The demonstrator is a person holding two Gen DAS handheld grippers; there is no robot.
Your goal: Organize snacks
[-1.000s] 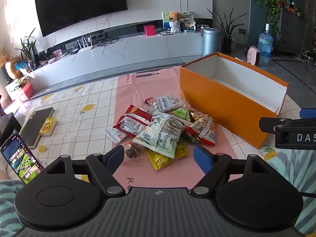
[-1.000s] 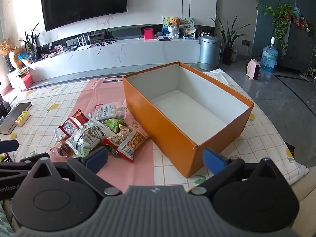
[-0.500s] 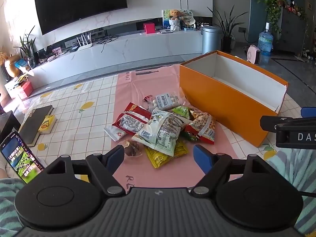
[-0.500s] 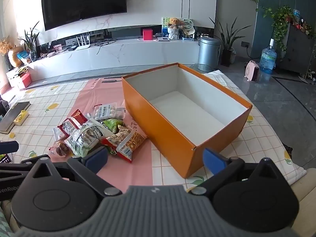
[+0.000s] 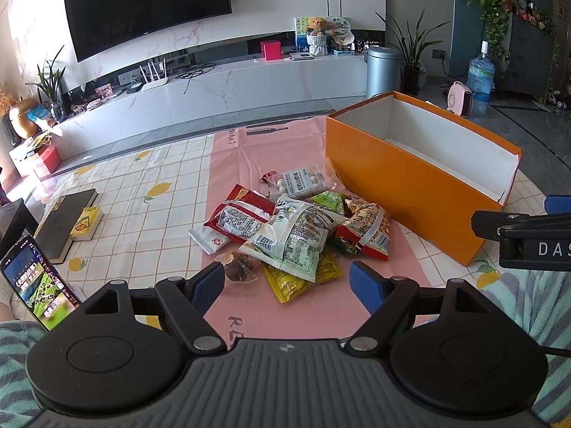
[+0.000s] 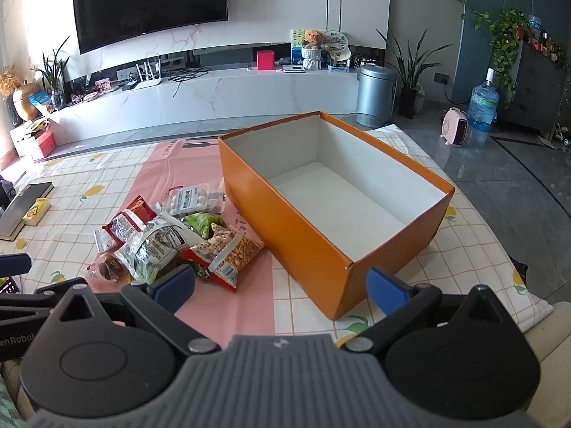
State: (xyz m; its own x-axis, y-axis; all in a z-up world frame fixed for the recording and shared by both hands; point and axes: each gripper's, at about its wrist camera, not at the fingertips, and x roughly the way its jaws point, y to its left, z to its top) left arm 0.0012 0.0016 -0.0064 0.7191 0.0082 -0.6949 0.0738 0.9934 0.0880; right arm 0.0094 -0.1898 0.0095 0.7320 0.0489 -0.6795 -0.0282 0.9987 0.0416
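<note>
Overall, left gripper [image 5: 287,287] and right gripper [image 6: 280,287] were seen wide open, nothing held. Snack pile [image 5: 292,228] was heaped on pink mat just beside empty orange box [image 6: 335,192]. Risks judged: overlapped slick bags likely dragged or dropped together; box possibly shoved.

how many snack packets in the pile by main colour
red packets: 2
white or clear packets: 4
green packet: 1
yellow packet: 1
total: 8 visible; more may hide underneath
</note>
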